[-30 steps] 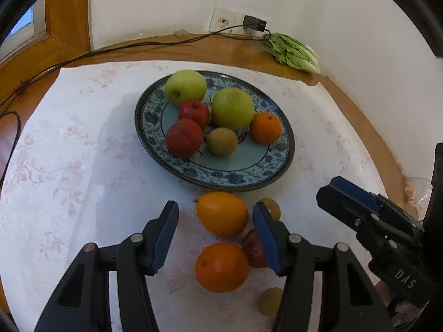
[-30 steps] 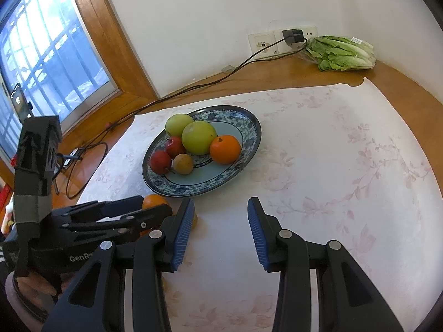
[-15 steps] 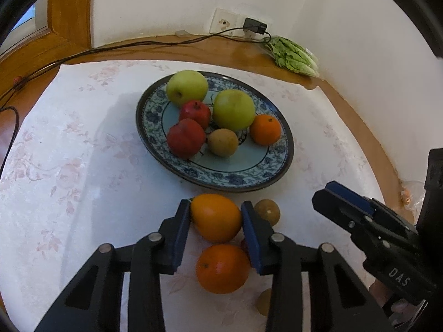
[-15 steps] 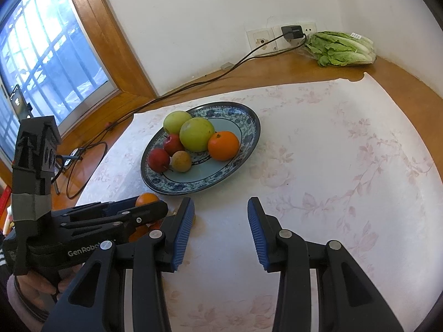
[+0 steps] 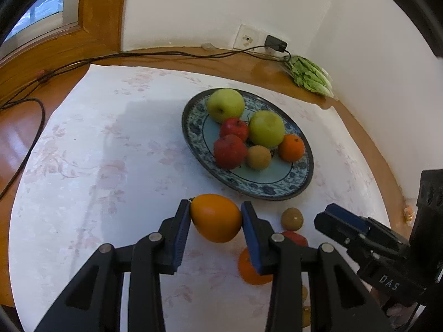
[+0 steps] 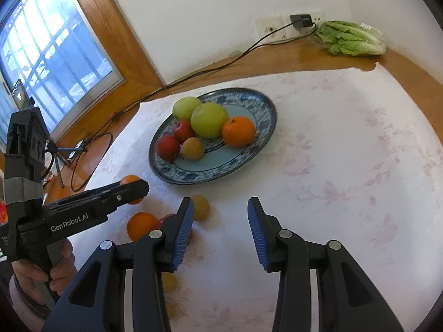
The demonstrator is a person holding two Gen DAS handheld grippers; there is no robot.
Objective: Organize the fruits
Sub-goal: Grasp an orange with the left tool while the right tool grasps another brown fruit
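Left wrist view showed the left gripper (image 5: 216,218) at the lower centre of the frame, its two blue ribbed pads clenched on a smooth egg-shaped yellow-orange fruit (image 5: 216,218). The pads pressed on both sides of this fruit, and it seemed to be lifted a little above the white flowered tablecloth (image 5: 83,166), though the fisheye view made this hard to judge. The jaws had just been closing, with the fruit between them.

Above and to the right of the held fruit stood the round blue-and-white patterned ceramic plate (image 5: 193,130). On it lay two green apples (image 5: 225,104), two red pomegranate-like fruits (image 5: 229,151), one small brown round fruit (image 5: 259,157) and one orange mandarin (image 5: 291,147). Some fruits were on the cloth at the lower right of the frame: a small brown fruit (image 5: 292,218), a red fruit (image 5: 296,238) partly hidden, and a round orange (image 5: 250,272) behind the right pad.

In the right wrist view, the right gripper (image 6: 220,229) was at the lower centre with its jaws released and only bare cloth between them. The person's hand (image 6: 41,271) held the handle of the left gripper at the lower left.

A bagged green lettuce (image 6: 350,38) lay in the upper right, on the wooden ledge (image 6: 277,58) near a white wall socket (image 6: 270,29) with a black plug.
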